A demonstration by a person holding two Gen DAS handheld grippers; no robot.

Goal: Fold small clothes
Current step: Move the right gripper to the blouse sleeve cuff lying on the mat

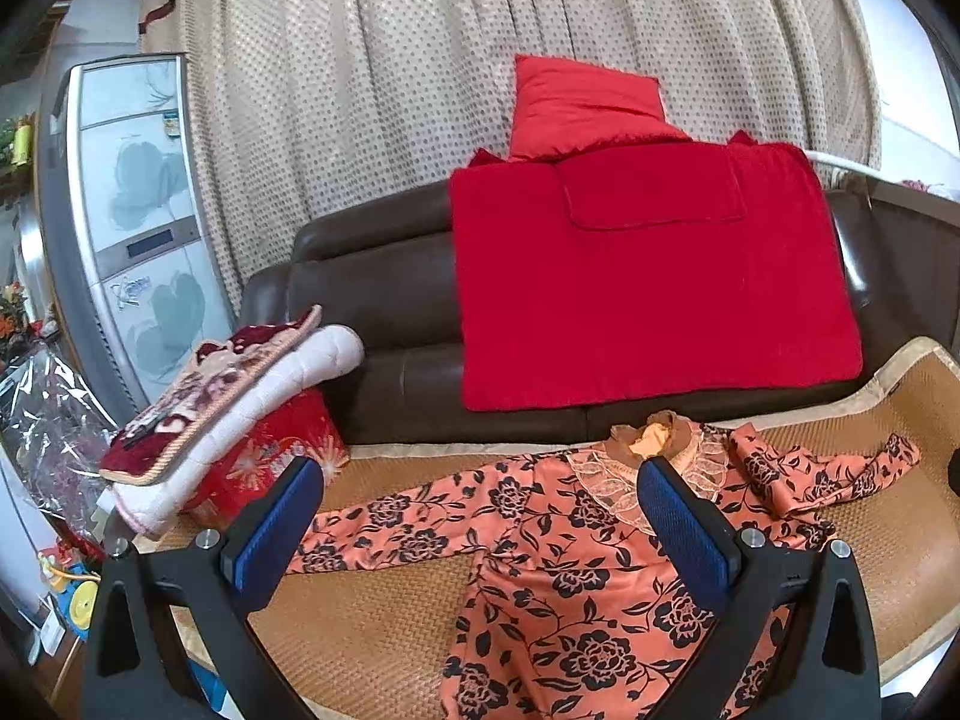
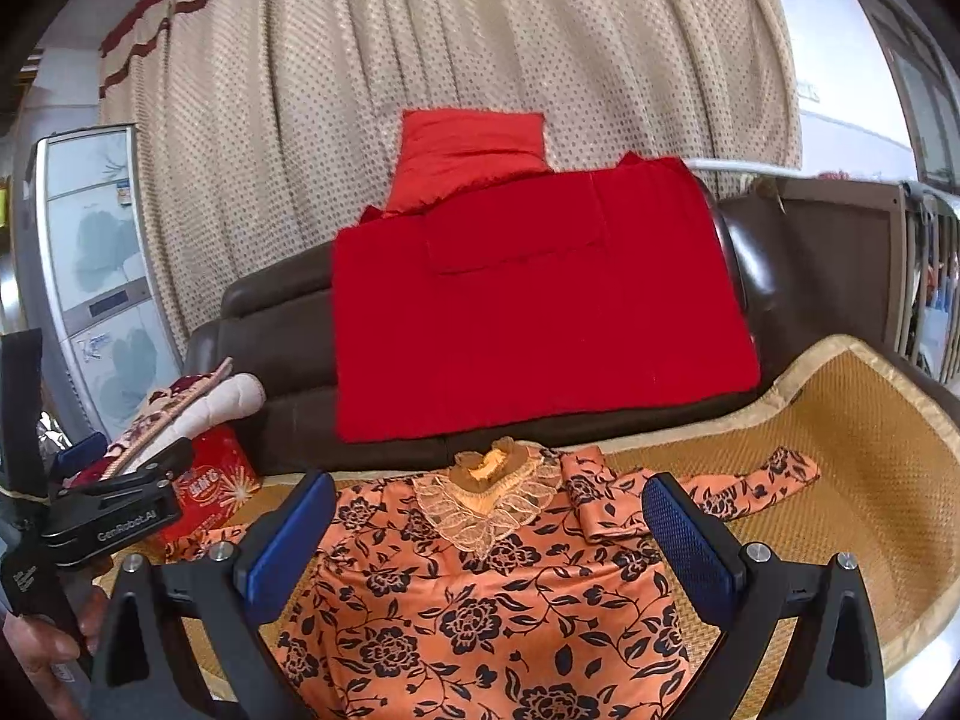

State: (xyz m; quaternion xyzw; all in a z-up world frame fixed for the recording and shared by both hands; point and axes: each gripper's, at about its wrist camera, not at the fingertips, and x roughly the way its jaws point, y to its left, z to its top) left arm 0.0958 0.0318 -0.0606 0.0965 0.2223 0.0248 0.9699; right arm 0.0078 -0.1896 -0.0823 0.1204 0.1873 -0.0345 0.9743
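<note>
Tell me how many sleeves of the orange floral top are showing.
2. One sleeve lies stretched out flat to the left on the woven mat; the other sleeve is bent and crumpled to the right of the collar.

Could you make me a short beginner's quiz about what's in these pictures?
1. True or false: the left hand-held gripper is clamped on a sleeve of the floral top.
2. Which best describes the floral top?
A. hanging on the curtain
B. spread flat on the woven mat
C. stacked on the folded quilts
3. Fill in: the red blanket is draped over the brown ____.

Key
1. False: its jaws are wide open, as are those of the right hand-held gripper.
2. B
3. sofa
</note>
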